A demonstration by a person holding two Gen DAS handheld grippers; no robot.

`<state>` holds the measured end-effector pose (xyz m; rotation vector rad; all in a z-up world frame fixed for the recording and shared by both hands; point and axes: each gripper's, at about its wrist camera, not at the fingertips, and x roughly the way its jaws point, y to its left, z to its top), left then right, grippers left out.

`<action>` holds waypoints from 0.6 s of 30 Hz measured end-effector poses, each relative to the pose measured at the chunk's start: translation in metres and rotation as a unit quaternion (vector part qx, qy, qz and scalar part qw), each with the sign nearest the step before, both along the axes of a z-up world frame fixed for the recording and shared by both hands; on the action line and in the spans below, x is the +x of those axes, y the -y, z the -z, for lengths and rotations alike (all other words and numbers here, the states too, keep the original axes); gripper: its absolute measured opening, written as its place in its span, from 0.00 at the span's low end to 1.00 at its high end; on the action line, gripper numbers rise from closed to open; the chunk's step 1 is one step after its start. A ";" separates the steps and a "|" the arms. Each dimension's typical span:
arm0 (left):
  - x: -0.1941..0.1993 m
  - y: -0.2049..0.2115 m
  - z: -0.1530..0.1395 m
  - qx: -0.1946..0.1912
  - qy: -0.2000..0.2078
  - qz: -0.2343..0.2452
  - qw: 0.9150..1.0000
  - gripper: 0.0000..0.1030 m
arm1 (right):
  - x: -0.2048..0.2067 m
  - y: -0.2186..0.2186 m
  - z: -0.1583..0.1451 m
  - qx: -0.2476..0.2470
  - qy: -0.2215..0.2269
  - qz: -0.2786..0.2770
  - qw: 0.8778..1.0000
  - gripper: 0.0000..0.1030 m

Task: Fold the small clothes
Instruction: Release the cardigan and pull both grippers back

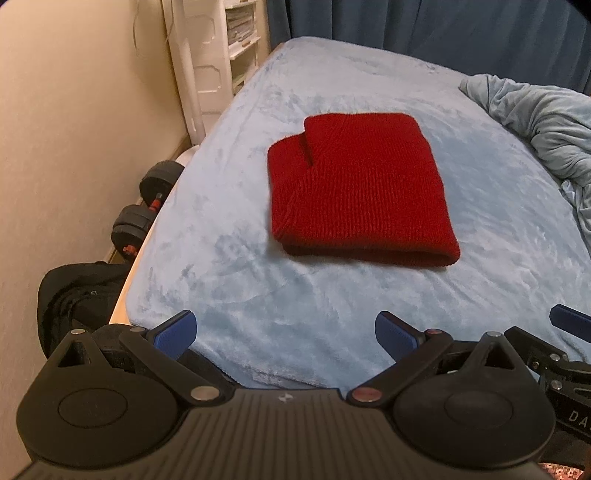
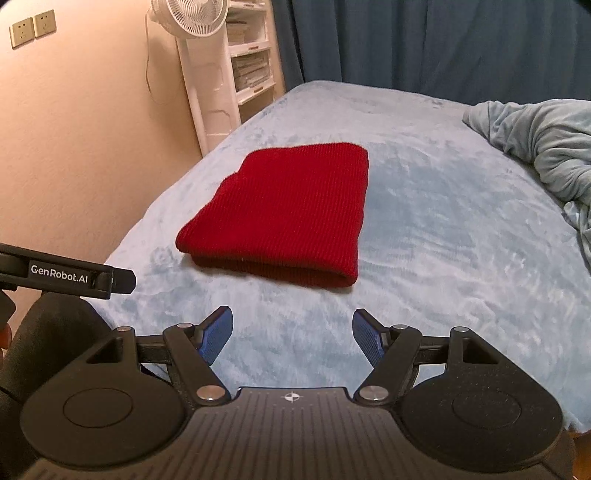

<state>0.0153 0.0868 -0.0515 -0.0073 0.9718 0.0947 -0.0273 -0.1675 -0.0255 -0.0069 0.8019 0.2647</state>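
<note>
From the left wrist cam we've got the left gripper (image 1: 286,334) hanging over the near edge of the bed (image 1: 229,206), its blue pads (image 1: 177,332) spread wide apart with nothing between them. The red knit garment (image 1: 354,188) lies flat on the pale blue fleece cover, well ahead of the fingers and not touching them. It looks folded over on itself, with a doubled edge along the near side and a small slit or overlap at its far left corner; we can't tell what kind of garment it is. A crumpled light blue blanket (image 1: 546,125) is bunched at the right side of the bed. Down the left gap by the wall sit black dumbbells (image 1: 147,199) and a dark bag or cloth (image 1: 74,295). One blue finger of the other gripper pokes in at the right edge.

Over on the right wrist cam, the right gripper (image 2: 291,336) is also held above the near part of the bed (image 2: 443,258), jaws spread wide and empty. The same red knit garment (image 2: 284,214) sits ahead and a bit to the left, apart from the pads (image 2: 367,339). The left gripper's body (image 2: 66,278) shows at the left edge. Behind are a white fan (image 2: 192,18), a white shelf unit (image 2: 251,62), dark blue curtains (image 2: 443,44) and the crumpled light blue blanket (image 2: 543,140) on the right.
</note>
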 end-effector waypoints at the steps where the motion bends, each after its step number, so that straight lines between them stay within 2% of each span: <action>1: 0.002 0.000 0.002 0.000 -0.004 -0.001 1.000 1.00 | 0.002 0.000 0.002 0.000 -0.005 0.000 1.000 0.71; 18: 0.067 0.006 0.053 0.003 -0.071 -0.005 0.997 1.00 | 0.062 0.013 0.047 0.004 -0.085 0.013 0.996 0.71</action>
